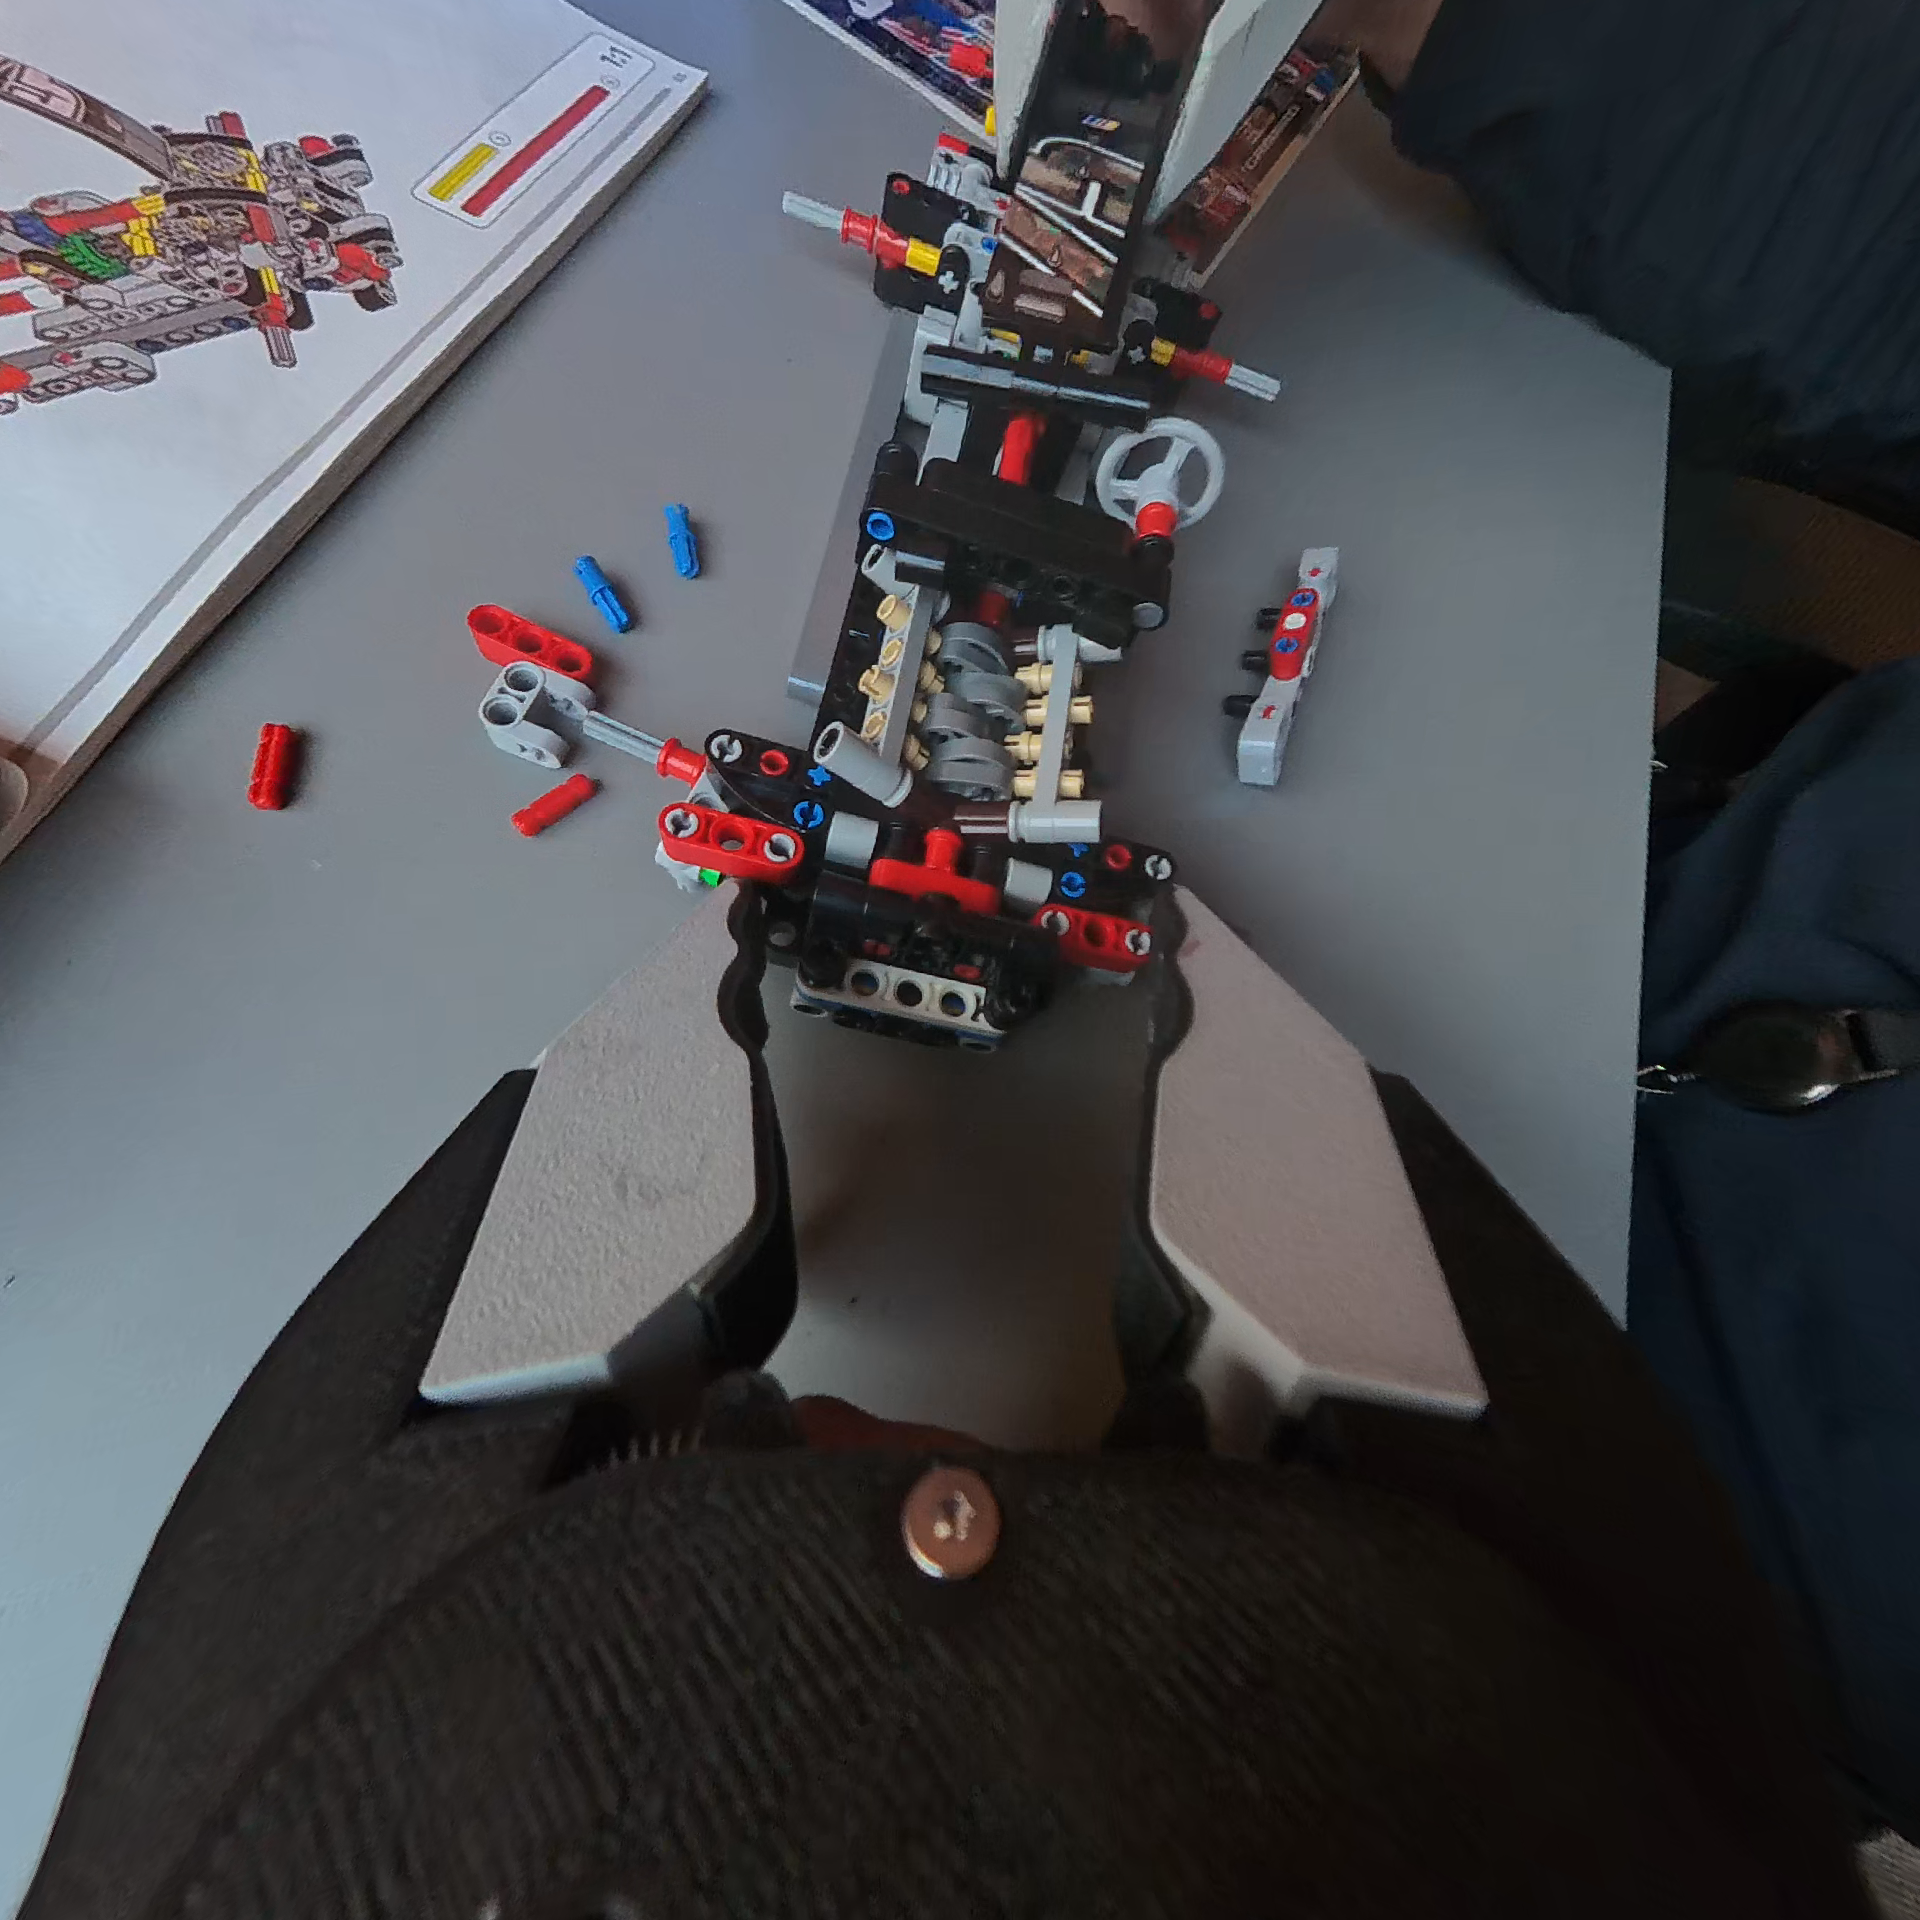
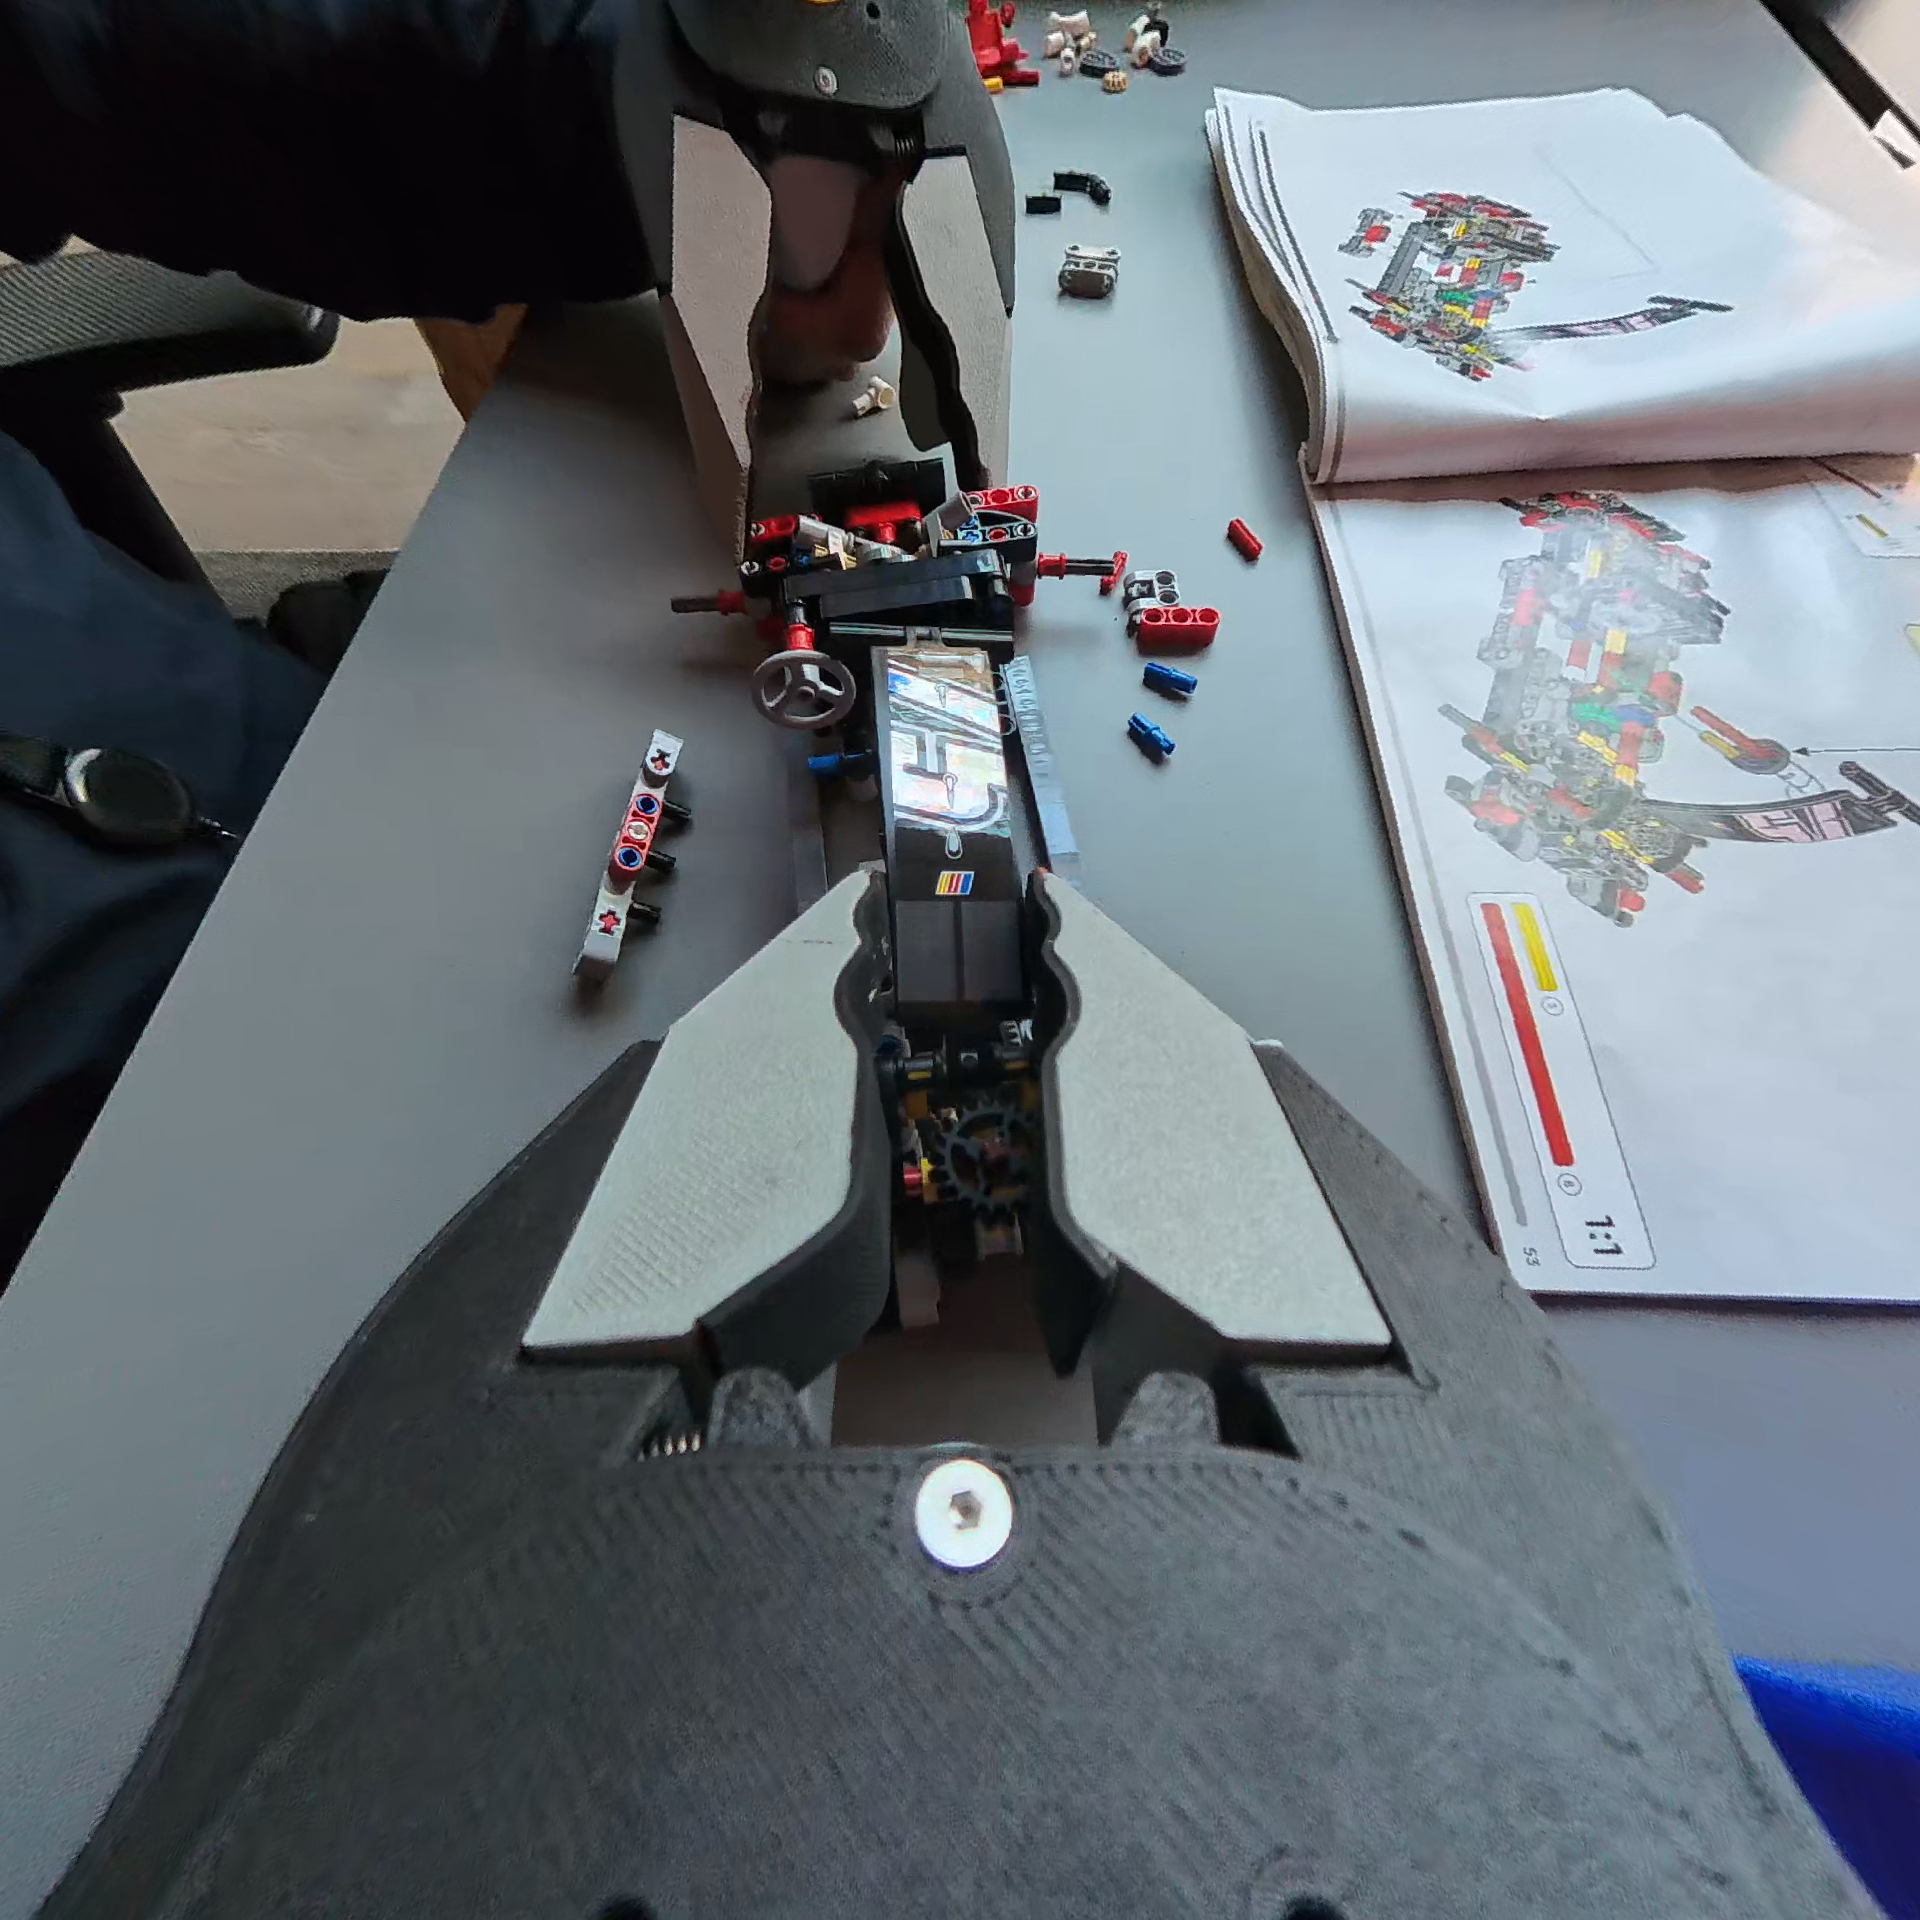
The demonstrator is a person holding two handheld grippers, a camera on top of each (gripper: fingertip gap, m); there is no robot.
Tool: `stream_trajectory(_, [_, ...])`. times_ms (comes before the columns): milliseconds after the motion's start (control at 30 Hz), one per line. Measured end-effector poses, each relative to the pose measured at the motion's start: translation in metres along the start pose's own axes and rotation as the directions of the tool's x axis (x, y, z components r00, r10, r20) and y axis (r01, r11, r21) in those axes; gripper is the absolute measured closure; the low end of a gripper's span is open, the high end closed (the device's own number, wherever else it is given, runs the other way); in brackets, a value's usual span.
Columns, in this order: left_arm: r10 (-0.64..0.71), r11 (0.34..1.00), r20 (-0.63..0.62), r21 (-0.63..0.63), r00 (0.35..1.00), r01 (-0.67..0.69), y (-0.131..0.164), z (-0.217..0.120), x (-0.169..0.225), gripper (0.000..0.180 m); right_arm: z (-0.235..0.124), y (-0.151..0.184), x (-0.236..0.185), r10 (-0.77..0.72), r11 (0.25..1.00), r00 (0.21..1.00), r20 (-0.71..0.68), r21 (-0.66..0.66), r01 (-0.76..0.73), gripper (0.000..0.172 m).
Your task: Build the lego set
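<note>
A partly built toy car chassis [image 1: 997,665] of interlocking plastic beams, pins and axles lies lengthwise on the grey counter [image 1: 416,987], near its edge and between the two grippers. Its matt black frame carries grey gears, tan pins, red and blue connectors and a grey steering wheel [image 1: 1158,473]; a glossy black panel [image 2: 951,790] with a reflective sticker covers one end. The left gripper [image 1: 956,935] stands with its fingers wide, straddling the open-framed end, whose red beams reach the black wavy pads on both sides. The right gripper [image 2: 956,956] has its fingers narrow, closed on the panelled end, pads pressing both flanks. Judging by the loose parts, assembly is unfinished: two blue pins [image 1: 603,592], red pins [image 1: 272,766], a red three-hole beam [image 1: 528,641] and a grey connector [image 1: 530,717] lie to one side, and a grey sub-assembly [image 1: 1286,665] with black pins lies to the other. An open instruction booklet [image 2: 1662,831] lies beyond the loose parts.
</note>
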State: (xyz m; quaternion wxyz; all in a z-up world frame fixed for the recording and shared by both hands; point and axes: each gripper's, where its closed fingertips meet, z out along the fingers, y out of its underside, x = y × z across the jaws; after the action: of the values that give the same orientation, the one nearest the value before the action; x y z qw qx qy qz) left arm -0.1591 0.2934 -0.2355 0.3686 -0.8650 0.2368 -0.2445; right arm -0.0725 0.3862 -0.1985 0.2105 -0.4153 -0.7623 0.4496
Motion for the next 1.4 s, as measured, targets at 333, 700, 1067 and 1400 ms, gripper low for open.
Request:
stream_trajectory(333, [-0.006, 1.000, -0.013, 0.004, 1.000, 0.006, 0.001, -0.002, 0.001, 0.108, -0.015, -0.014, -0.002, 0.068, 0.993, 0.997, 0.044, 0.091, -0.071, 0.123])
stream_trajectory(700, [-0.022, 1.000, 0.000, 0.018, 1.000, 0.022, 0.002, -0.006, 0.000, 0.110, -0.062, 0.025, 0.008, 0.236, 0.971, 0.945, -0.228, 0.035, -0.235, 0.146])
stream_trajectory(1067, [-0.063, 0.998, -0.034, 0.001, 0.997, 0.063, 0.000, 0.001, 0.003, 0.109, -0.042, 0.045, -0.002, 0.203, 0.977, 0.965, -0.167, -0.027, -0.210, 0.172])
stream_trajectory(1400, [-0.060, 0.998, -0.045, -0.003, 0.997, 0.060, 0.001, 0.003, 0.005, 0.109, -0.061, 0.034, -0.002, 0.242, 0.965, 0.967, -0.078, 0.127, -0.231, 0.158])
